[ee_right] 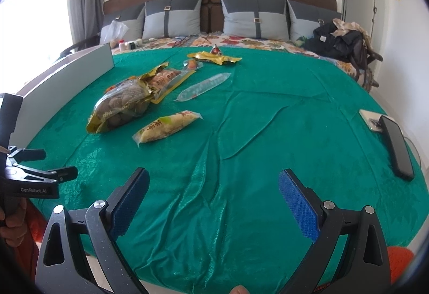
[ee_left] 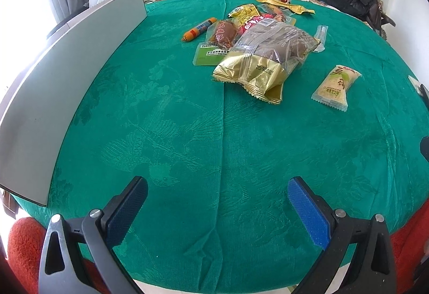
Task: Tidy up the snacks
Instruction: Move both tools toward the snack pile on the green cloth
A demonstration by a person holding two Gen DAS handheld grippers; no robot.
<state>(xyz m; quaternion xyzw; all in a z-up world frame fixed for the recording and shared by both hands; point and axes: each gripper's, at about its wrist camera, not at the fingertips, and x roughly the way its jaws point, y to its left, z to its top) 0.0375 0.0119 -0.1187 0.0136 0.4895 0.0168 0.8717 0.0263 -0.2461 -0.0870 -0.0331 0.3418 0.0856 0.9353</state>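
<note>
While nothing is gripped yet, the bed [ee_left: 161, 133] with its green cover carries all the snacks, and a grey box [ee_left: 67, 66] stands along its edge at nine o'clock. From the left wrist view, the big gold bag [ee_left: 262, 58] lies at twelve o'clock on top of smaller packets, the pale yellow packet [ee_left: 336, 87] rests apart at two o'clock, and the orange sausage [ee_left: 199, 29] at eleven o'clock. I judge that pulling the big bag may drag the packets under it, because they overlap. The slippery foil may also slide out. The left tool [ee_left: 217, 208] and the right tool [ee_right: 213, 197] both hover low over the near cover, jaws wide apart, empty, pointing to the pile.
</note>
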